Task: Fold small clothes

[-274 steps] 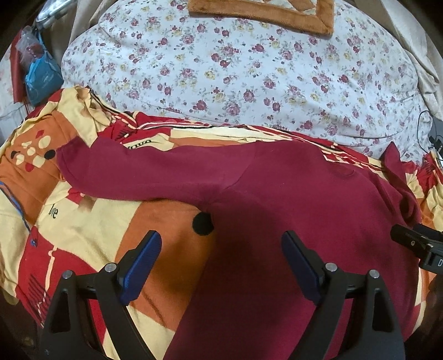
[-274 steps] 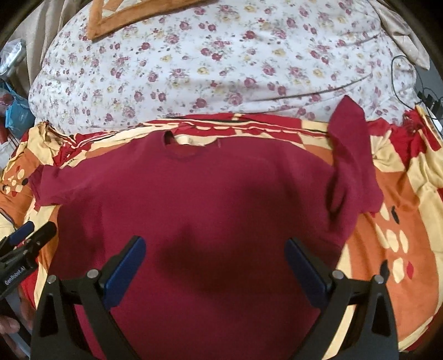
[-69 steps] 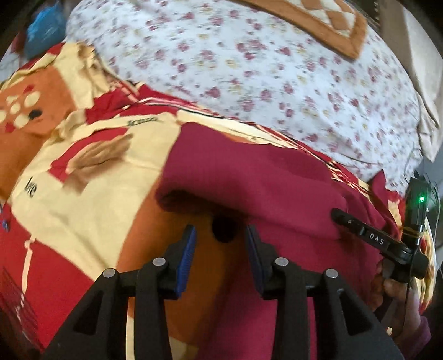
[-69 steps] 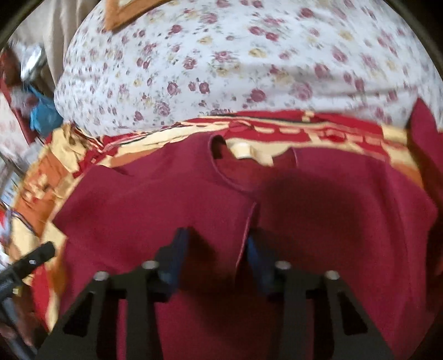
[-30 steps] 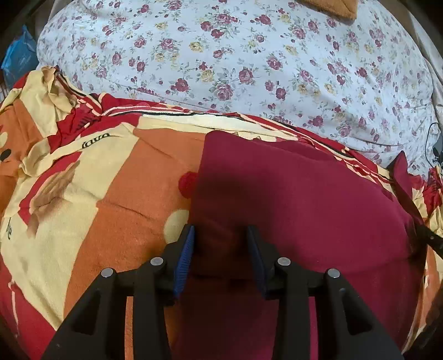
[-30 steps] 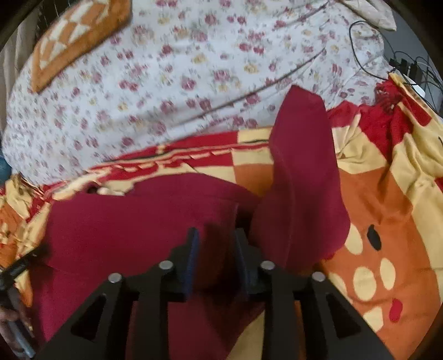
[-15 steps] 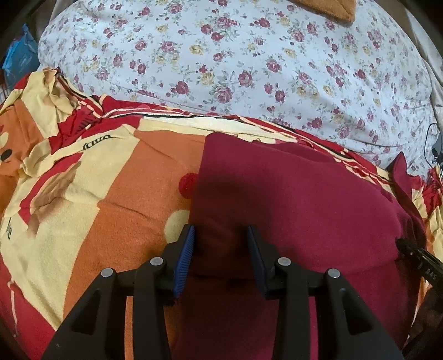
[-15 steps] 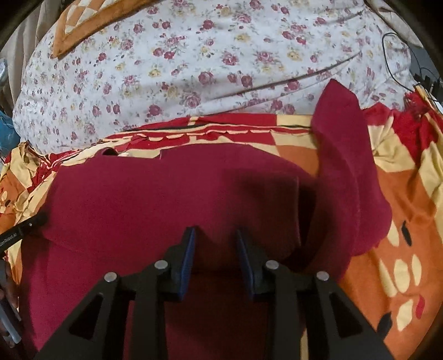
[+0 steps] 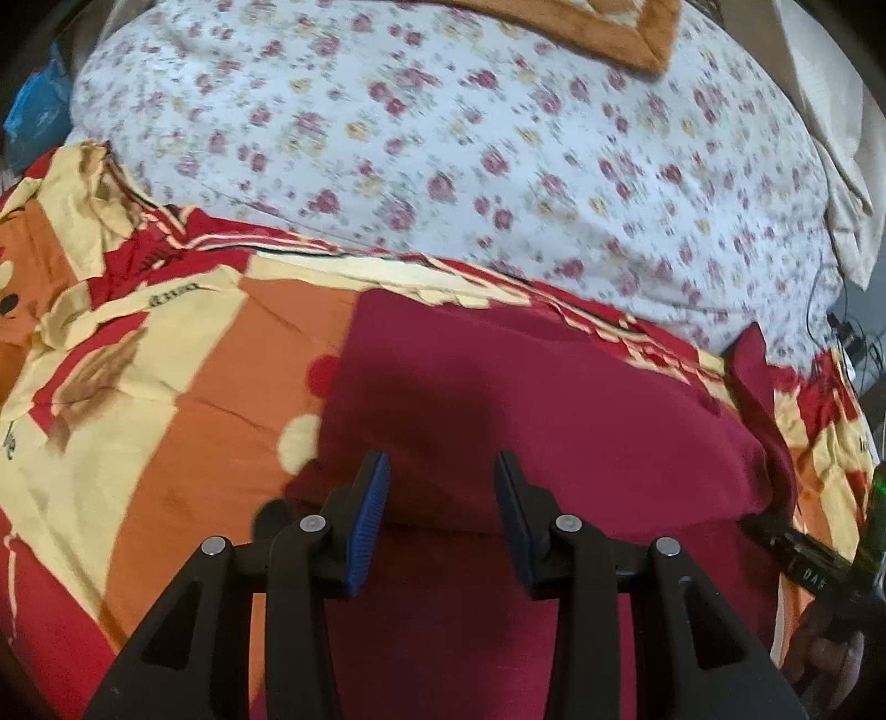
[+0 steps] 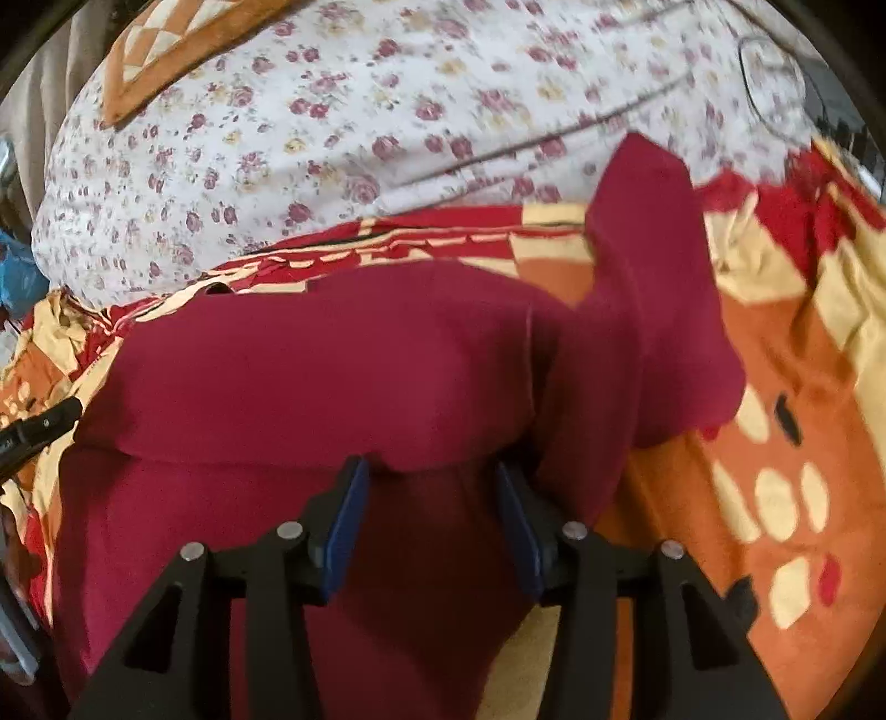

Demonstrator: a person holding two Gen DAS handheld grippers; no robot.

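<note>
A dark red shirt [image 9: 554, 410] lies on a patterned red, orange and cream blanket [image 9: 166, 387], its top part folded down over the body. My left gripper [image 9: 441, 487] has its blue pads partly apart at the folded edge, with no cloth pinched between them. In the right wrist view the shirt [image 10: 332, 365] shows the same fold, and one sleeve [image 10: 648, 266] sticks out to the upper right. My right gripper [image 10: 429, 495] stands partly open at the fold's right end. Each gripper shows at the edge of the other's view.
A white floral duvet [image 9: 470, 138] bulges behind the blanket, with an orange-edged cloth [image 10: 166, 50] on it. Cables [image 9: 847, 332] lie at the far right. A blue bag [image 9: 33, 122] sits at the far left.
Both grippers have carried the shirt's top edge down over its body and have widened at the fold. Both views have pulled back slightly toward me.
</note>
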